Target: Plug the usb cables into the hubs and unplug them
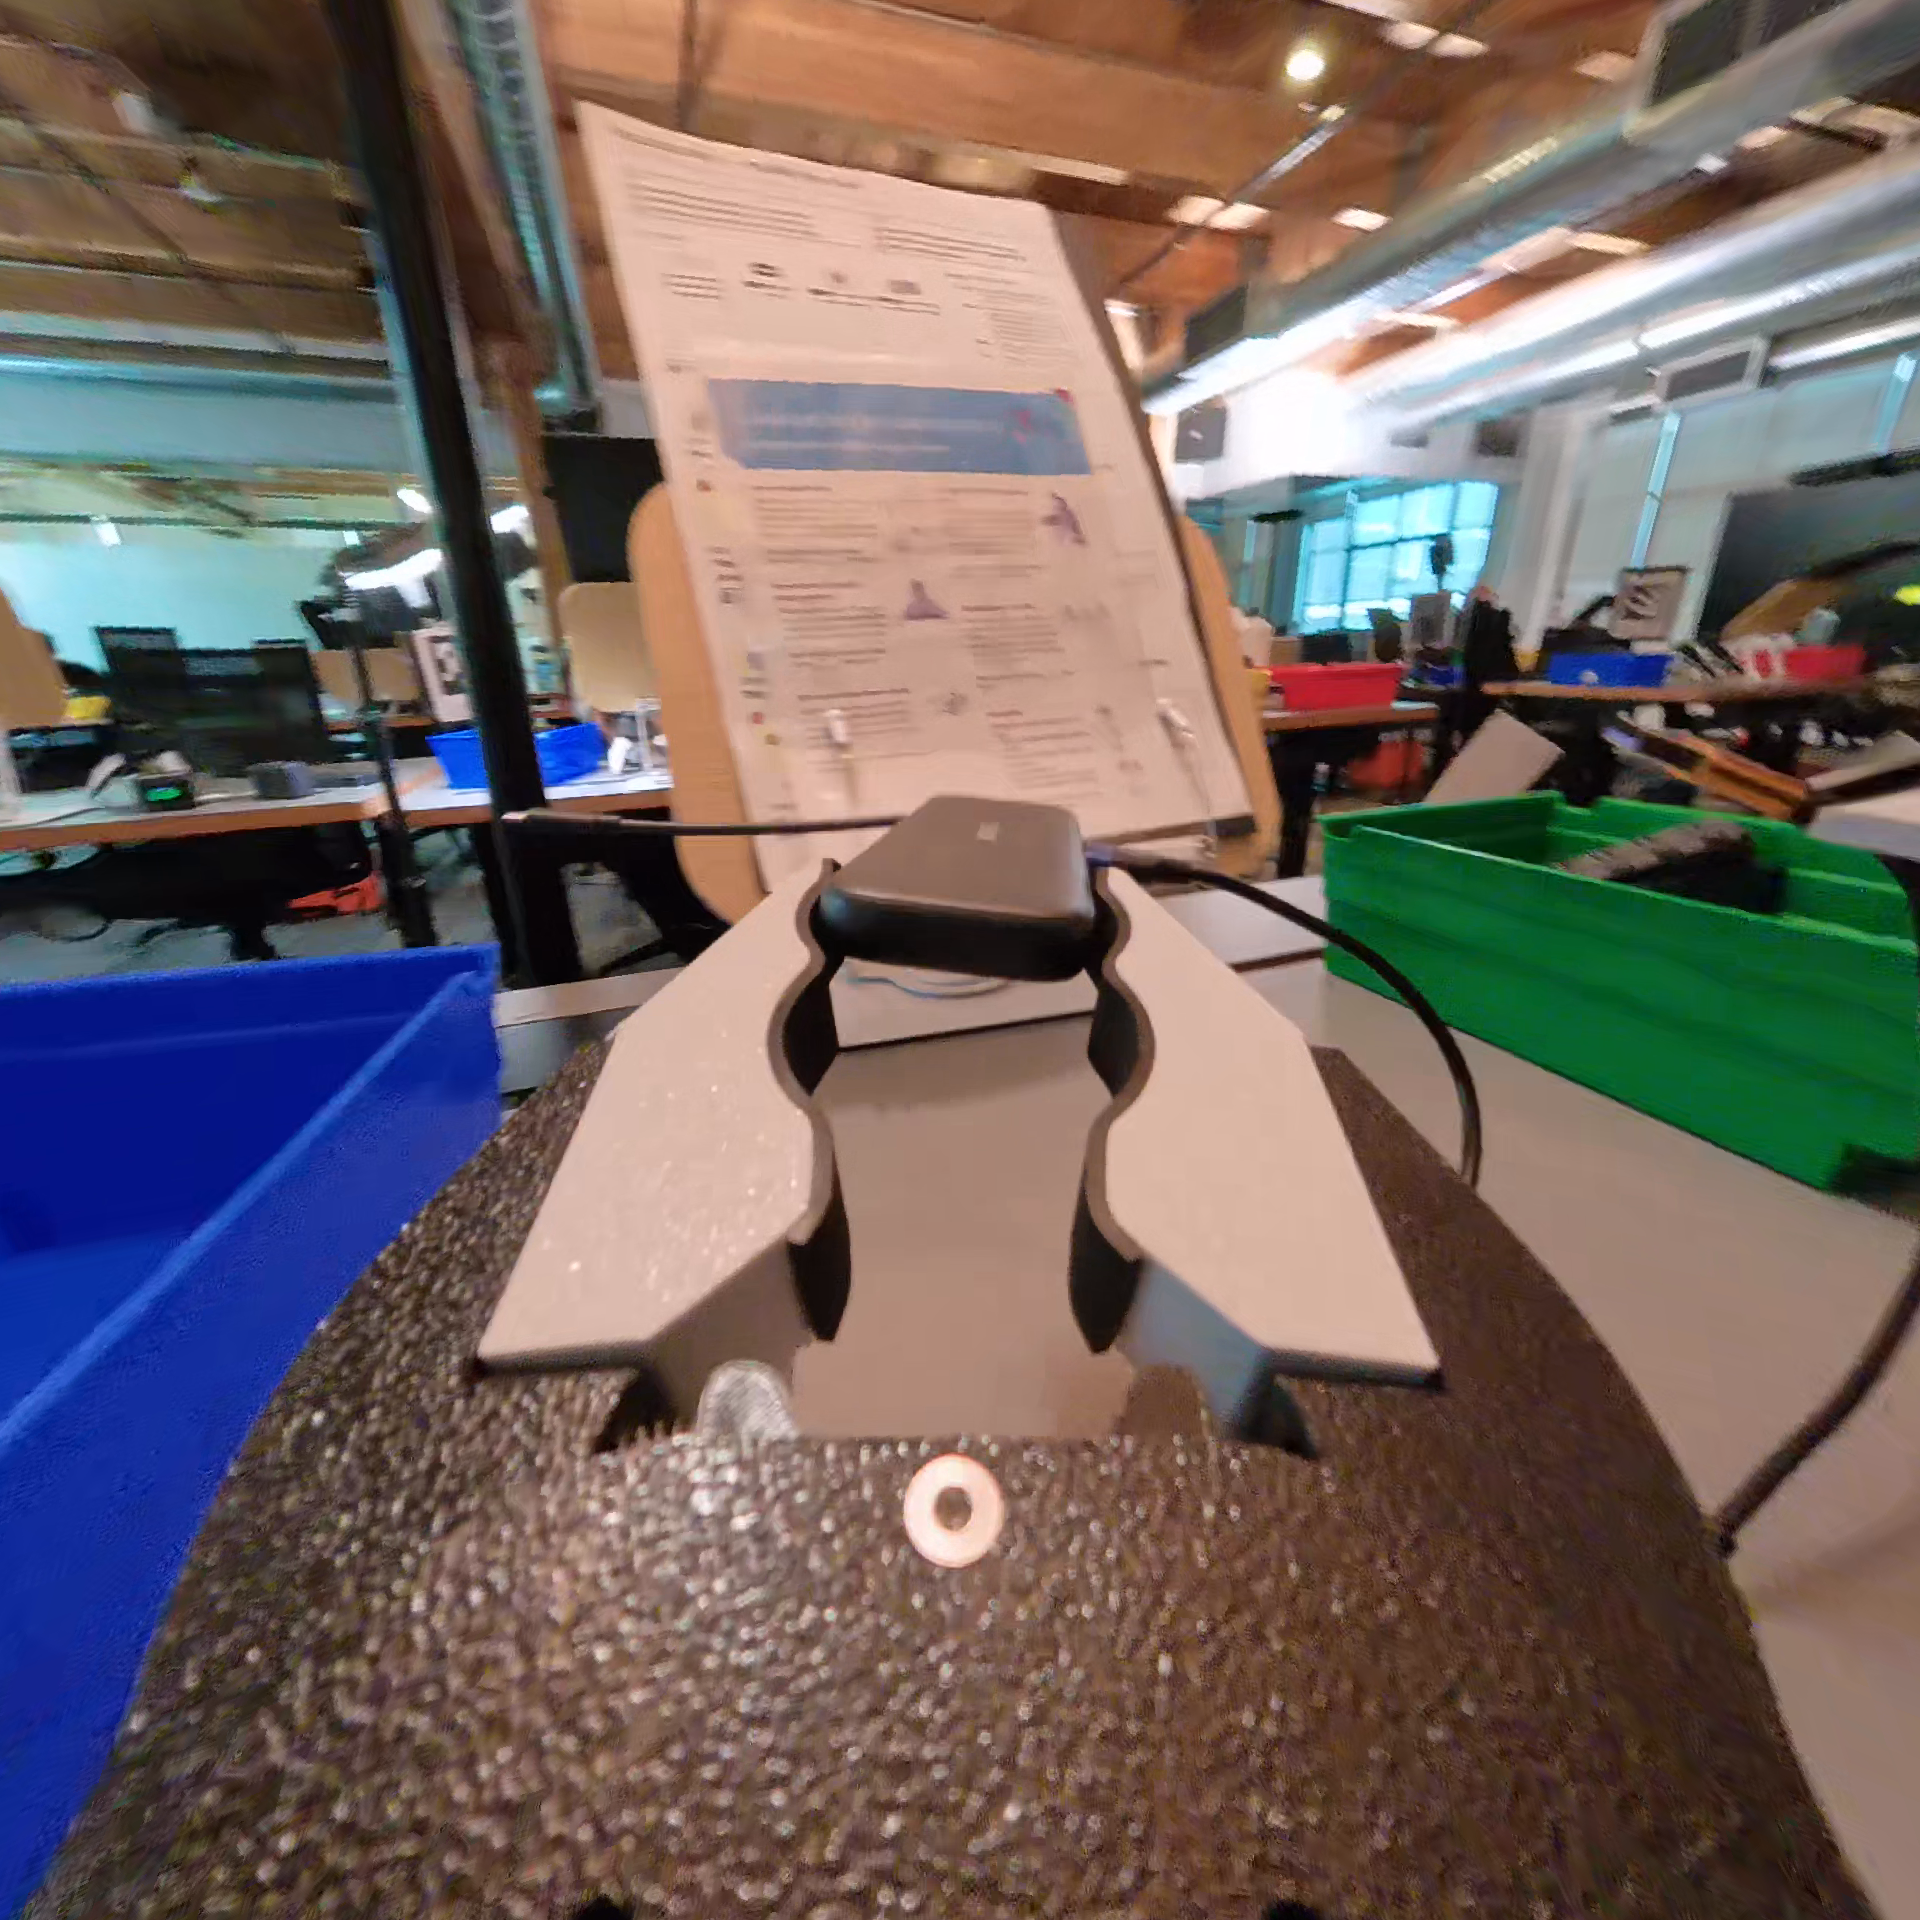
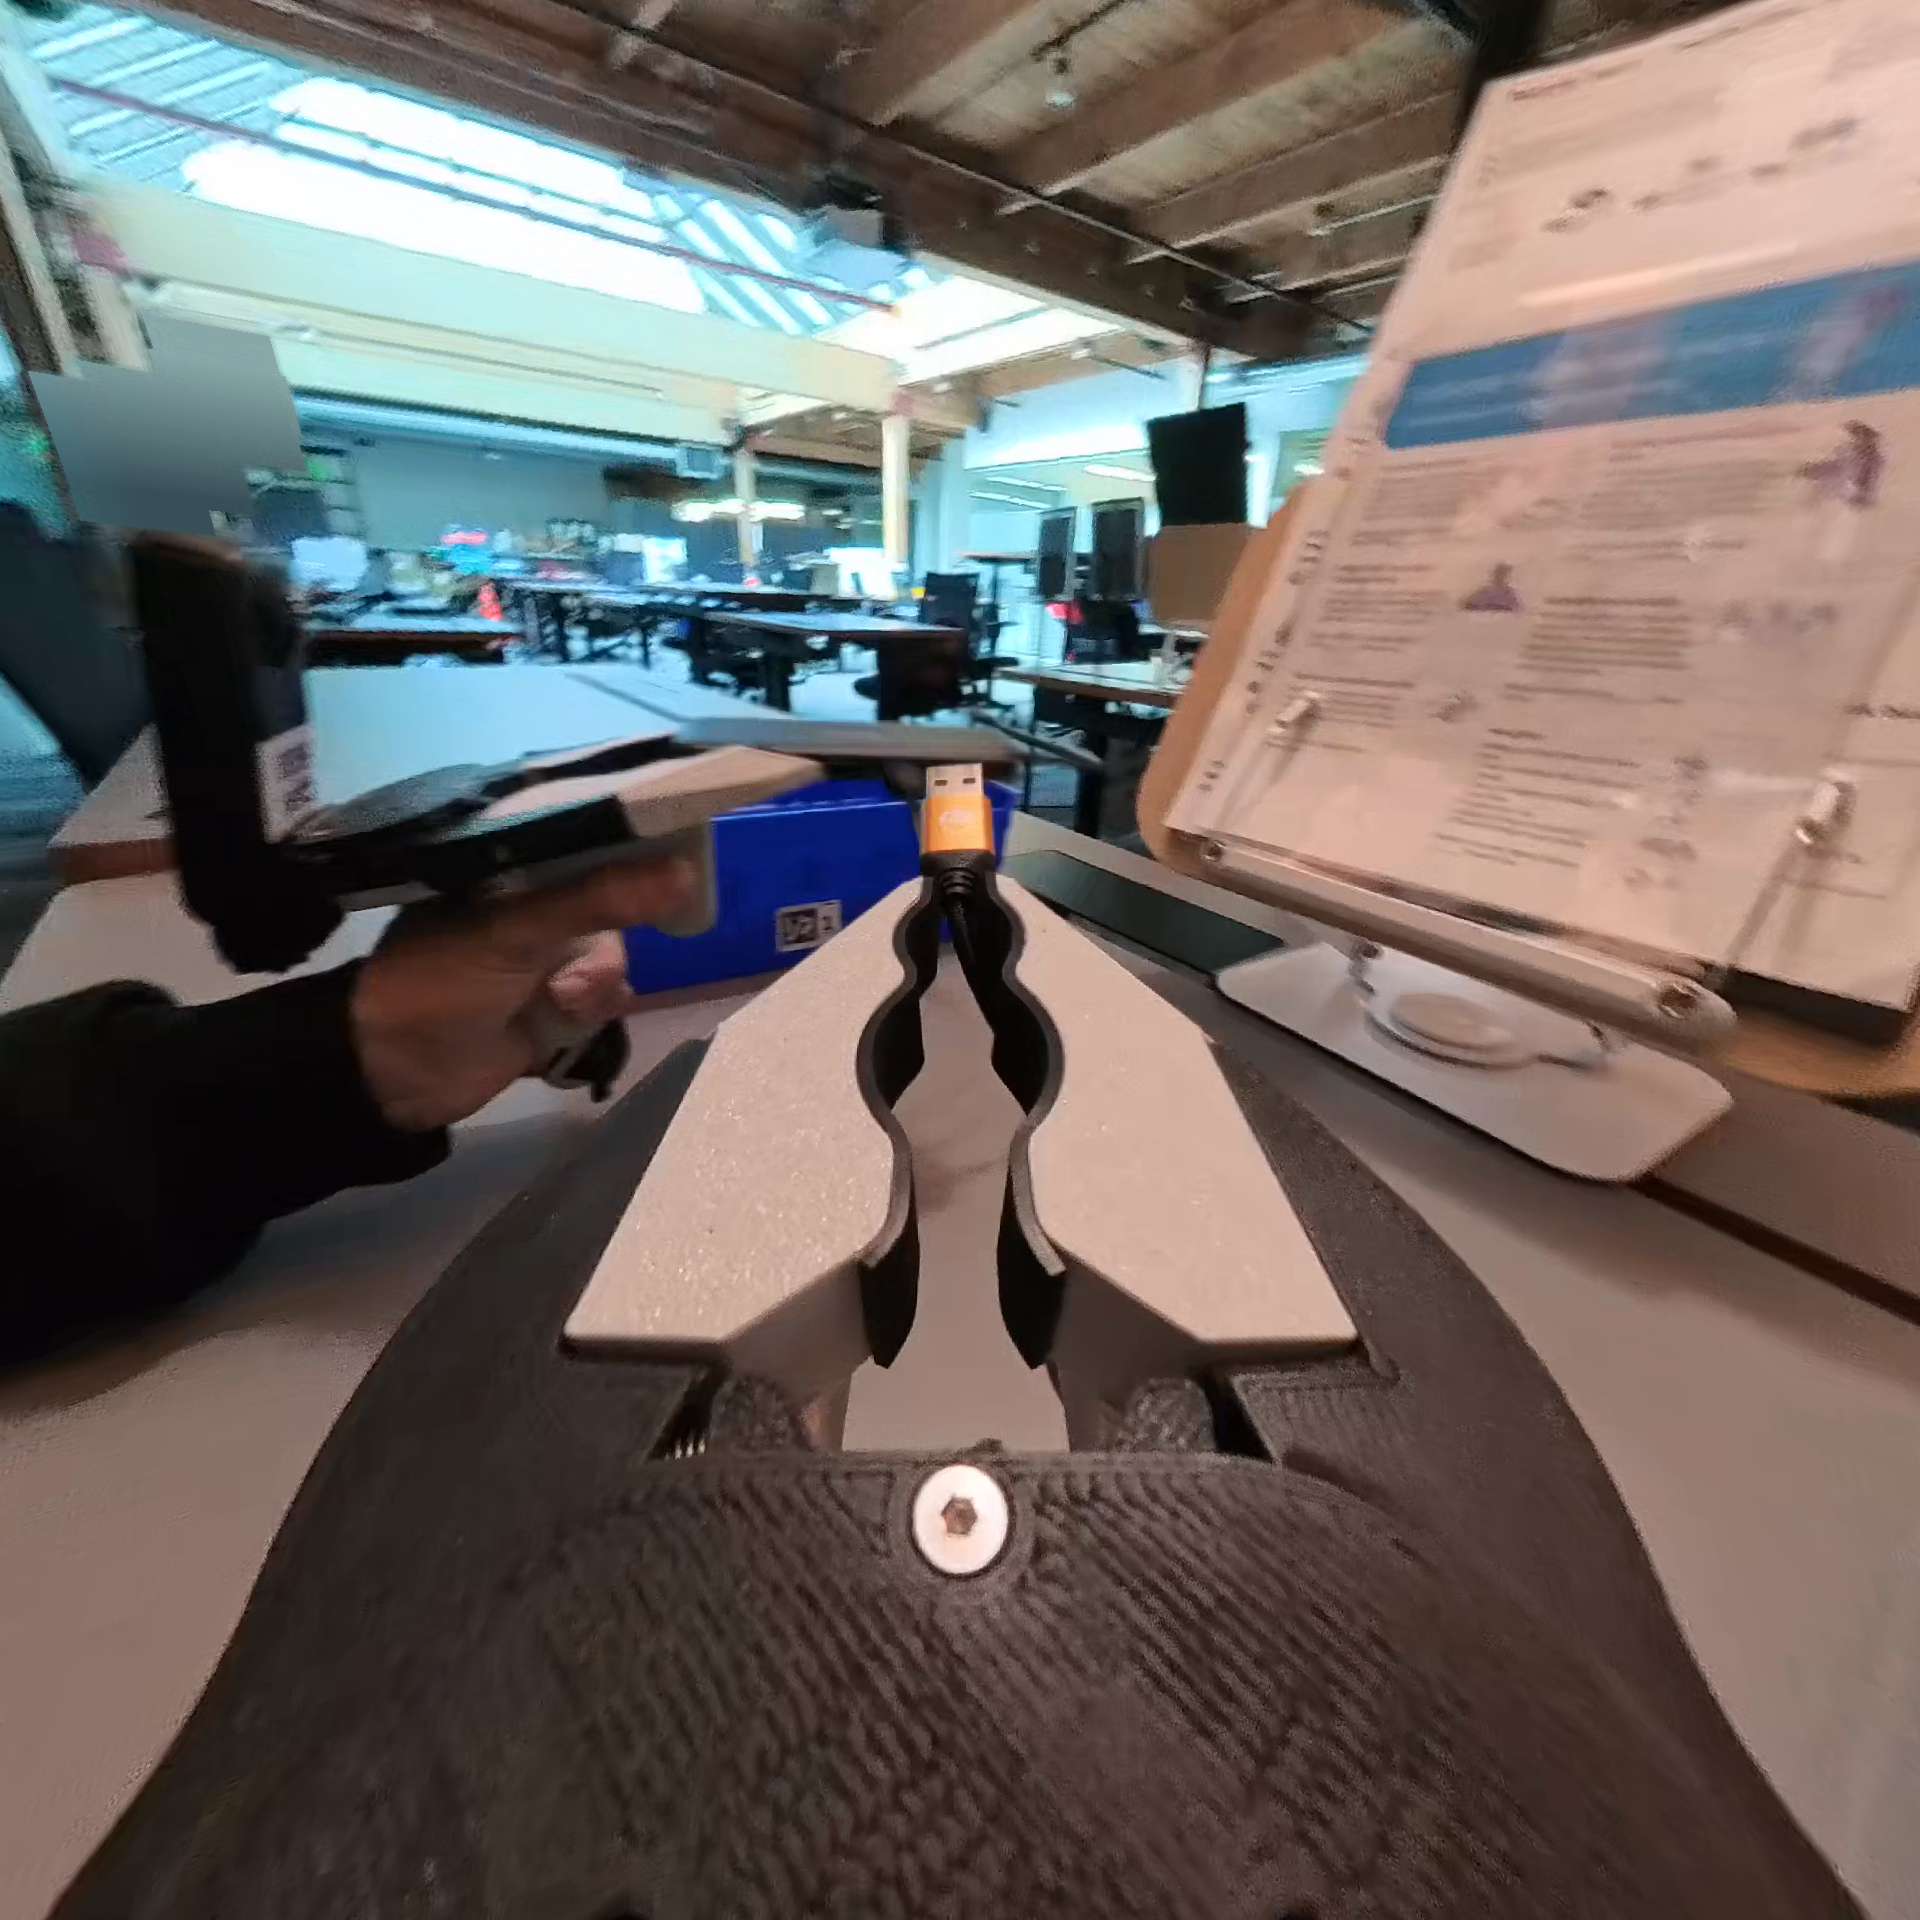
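Note:
My left gripper (image 1: 956, 914) is shut on a flat black USB hub (image 1: 961, 883), held level above the table. A black cable (image 1: 1392, 997) runs from the hub's right end down to the table. My right gripper (image 2: 954, 896) is shut on a black cable just behind its orange USB plug (image 2: 954, 821), whose metal tip points up. In the right wrist view the left gripper (image 2: 665, 800) and the hub (image 2: 852, 740) show at left, held by a hand (image 2: 468, 997). The plug tip sits just under the hub's near edge, apart from it.
A blue bin (image 1: 208, 1195) stands at the left and a green bin (image 1: 1621, 956) at the right with dark items inside. A printed sheet on a wooden stand (image 1: 914, 520) rises behind the hub. The blue bin also shows in the right wrist view (image 2: 769, 883).

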A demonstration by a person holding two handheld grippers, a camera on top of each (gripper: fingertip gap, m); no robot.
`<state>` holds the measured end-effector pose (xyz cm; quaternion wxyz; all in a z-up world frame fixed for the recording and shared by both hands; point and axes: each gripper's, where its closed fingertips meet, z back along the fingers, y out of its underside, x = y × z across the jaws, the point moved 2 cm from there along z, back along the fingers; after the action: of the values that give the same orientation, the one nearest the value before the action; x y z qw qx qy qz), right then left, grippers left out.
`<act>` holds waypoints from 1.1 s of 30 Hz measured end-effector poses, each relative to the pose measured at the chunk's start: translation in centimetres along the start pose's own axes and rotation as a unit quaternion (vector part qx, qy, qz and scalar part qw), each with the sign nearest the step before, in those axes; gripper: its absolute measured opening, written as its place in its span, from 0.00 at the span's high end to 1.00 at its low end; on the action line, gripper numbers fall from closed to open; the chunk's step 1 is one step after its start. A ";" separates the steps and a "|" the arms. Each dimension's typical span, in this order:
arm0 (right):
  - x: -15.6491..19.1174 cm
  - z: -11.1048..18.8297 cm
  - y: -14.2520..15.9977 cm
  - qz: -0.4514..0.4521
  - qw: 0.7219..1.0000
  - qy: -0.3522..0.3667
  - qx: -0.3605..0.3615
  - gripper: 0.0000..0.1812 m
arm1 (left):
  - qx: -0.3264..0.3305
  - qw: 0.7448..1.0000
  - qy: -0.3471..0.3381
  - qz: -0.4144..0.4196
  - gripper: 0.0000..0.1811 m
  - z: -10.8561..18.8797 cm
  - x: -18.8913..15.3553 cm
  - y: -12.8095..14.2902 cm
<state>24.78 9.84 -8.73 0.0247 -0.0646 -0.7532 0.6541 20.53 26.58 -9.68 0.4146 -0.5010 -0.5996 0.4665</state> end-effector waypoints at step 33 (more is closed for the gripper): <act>-23.5 11.9 7.7 0.353 0.759 0.022 0.547 0.96 | 0.030 0.996 0.078 -0.001 0.75 -0.7 -2.8 1.6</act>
<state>47.10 -3.83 -16.97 -0.1605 -0.3162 -0.1905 0.9154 21.96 24.02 -11.17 0.4752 -0.5231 -0.5514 0.4432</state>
